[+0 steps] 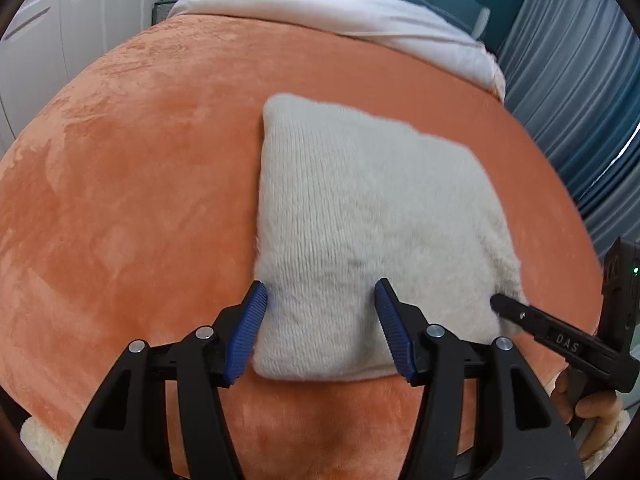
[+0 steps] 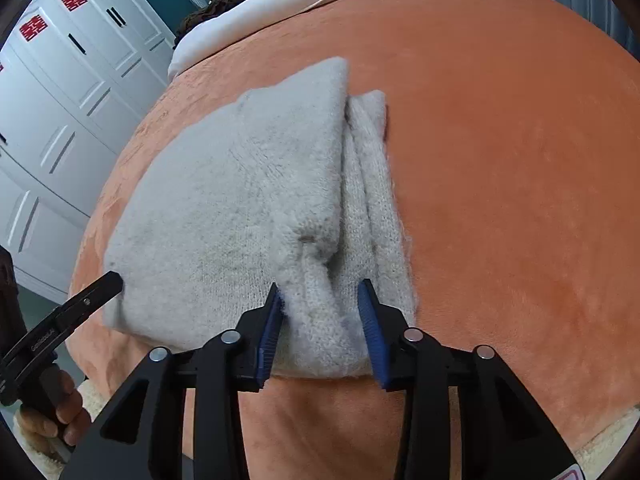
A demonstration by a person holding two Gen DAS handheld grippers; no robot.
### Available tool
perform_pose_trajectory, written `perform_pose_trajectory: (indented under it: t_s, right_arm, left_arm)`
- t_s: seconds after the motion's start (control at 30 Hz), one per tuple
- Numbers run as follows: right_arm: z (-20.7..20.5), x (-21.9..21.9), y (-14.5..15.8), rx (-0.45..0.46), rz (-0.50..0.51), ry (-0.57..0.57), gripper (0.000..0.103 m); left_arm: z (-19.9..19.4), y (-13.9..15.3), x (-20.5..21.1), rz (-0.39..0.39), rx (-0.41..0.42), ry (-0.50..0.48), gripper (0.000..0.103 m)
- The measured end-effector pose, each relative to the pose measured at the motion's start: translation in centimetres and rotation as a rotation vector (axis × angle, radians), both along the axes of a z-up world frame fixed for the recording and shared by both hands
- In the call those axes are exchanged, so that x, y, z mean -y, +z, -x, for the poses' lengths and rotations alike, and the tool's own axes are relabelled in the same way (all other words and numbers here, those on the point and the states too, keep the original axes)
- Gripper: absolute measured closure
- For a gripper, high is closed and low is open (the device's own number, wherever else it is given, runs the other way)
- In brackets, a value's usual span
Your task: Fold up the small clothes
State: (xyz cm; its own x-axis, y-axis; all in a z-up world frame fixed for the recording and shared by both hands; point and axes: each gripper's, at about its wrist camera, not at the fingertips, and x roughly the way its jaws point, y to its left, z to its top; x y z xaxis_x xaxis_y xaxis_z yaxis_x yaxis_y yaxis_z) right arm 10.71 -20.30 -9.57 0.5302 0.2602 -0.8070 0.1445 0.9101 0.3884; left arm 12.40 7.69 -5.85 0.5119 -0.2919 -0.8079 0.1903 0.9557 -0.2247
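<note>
Orange blanket (image 1: 120, 168) covering a bed, with a white sheet (image 1: 360, 12) at the far end and cupboards (image 2: 60, 92) to the left. On the blanket lies the knit (image 1: 360, 220), a pale fluffy garment already folded to a rough rectangle; its long axis runs near to far, and its near short edge sits directly under both grippers. Along the right side, in the right wrist view, narrower layers (image 2: 372, 184) project from beneath the top panel and run the same way.

Left gripper (image 1: 320, 320): fingers spread, straddling the near left corner of the knit, the left pad (image 1: 246, 336) just outside the left edge and the right pad (image 1: 394, 336) over the cloth; neither visibly presses it, so no hold is judged here.

Right gripper (image 2: 320, 324): fingers half closed on a raised ridge of knit at the near right corner; the pads (image 2: 270, 330) touch the bunched cloth on both sides, a pinch.

Judged relation: each hand is nearest its own near corner, and the bulk of the knit lies beyond the fingers, so a fold of the near edge would travel away along the long axis
</note>
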Motion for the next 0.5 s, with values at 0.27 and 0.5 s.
perform_pose_trajectory:
  t_s: [0.27, 0.5]
  right_arm:
    - [3.0, 2.8, 3.1, 0.081, -0.019, -0.025, 0.093]
    - [3.4, 1.1, 3.0, 0.059, 0.071, -0.043, 0.084]
  left_arm:
    - [0.6, -1.5, -0.3, -0.042, -0.063, 0.031, 0.047]
    - [2.0, -0.8, 0.8, -0.114, -0.036, 0.042, 0.048]
